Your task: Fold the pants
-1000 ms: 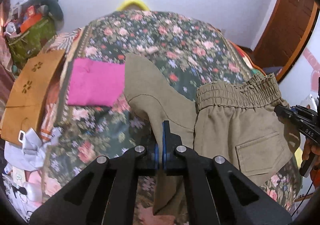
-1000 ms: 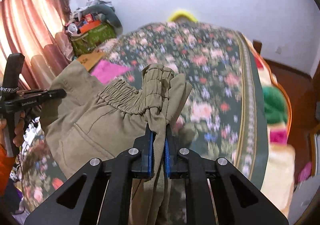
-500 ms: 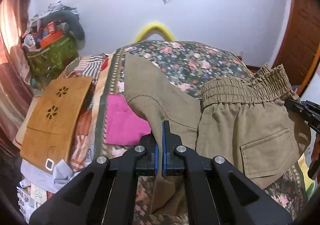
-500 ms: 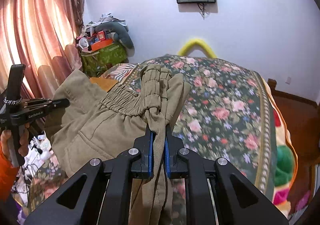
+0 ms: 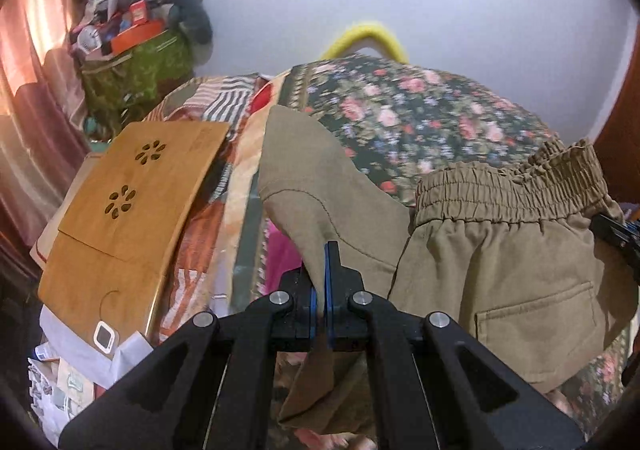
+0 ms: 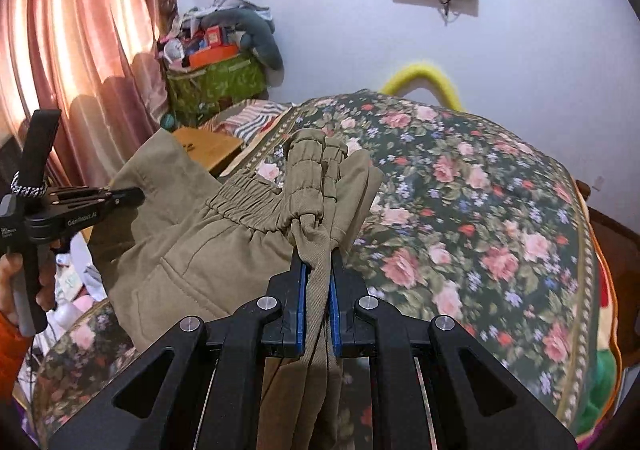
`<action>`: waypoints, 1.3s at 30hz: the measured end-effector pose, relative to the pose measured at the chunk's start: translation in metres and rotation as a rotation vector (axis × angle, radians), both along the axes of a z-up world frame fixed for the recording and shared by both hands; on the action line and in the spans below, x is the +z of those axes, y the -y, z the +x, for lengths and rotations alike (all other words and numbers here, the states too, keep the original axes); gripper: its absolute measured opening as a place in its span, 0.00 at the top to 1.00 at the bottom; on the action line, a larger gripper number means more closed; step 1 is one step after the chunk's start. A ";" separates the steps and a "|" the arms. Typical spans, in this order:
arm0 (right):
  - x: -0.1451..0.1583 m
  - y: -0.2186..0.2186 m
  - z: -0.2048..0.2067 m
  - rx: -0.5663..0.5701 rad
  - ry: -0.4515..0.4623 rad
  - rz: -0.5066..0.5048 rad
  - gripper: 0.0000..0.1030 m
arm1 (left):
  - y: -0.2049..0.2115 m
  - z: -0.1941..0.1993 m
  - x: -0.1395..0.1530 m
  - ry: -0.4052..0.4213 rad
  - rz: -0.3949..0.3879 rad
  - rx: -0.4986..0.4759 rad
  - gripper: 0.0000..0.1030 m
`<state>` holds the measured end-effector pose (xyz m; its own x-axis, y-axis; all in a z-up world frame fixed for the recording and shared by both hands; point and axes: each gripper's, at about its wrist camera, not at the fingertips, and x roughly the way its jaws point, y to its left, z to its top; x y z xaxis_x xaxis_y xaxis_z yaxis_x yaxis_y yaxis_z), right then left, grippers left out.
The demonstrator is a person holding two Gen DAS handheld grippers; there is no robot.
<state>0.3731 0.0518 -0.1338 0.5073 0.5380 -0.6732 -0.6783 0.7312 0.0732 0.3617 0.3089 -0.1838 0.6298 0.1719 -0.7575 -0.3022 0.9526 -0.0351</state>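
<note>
1. Olive pants (image 5: 500,270) hang stretched between two grippers above a bed (image 6: 480,209) with a floral cover.
2. The left gripper (image 5: 322,282) is clamped on a leg's fabric (thin fold between blue pads).
3. The right gripper (image 6: 318,290) pinches the bunched elastic waistband.
4. A wooden board (image 5: 132,209) lies beside the bed.

Floral bedspread (image 6: 460,209), wooden board (image 5: 132,209)
</note>
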 end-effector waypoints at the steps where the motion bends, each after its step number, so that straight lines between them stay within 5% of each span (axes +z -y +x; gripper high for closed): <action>1: -0.004 -0.007 0.004 0.001 -0.002 -0.003 0.92 | -0.006 0.006 -0.006 -0.006 -0.001 0.010 0.97; 15: -0.067 -0.053 0.038 -0.048 -0.075 -0.056 0.92 | -0.051 0.065 -0.101 -0.106 -0.042 0.119 0.97; 22: -0.075 -0.037 0.031 -0.055 -0.129 -0.074 0.83 | -0.057 0.052 -0.115 -0.184 -0.048 0.119 0.82; 29: -0.049 -0.012 -0.003 -0.022 -0.107 -0.043 0.82 | -0.042 0.010 -0.084 -0.184 -0.032 0.073 0.82; 39: 0.046 0.029 -0.093 0.023 0.073 0.145 0.82 | 0.026 -0.096 0.042 0.049 0.031 -0.039 0.82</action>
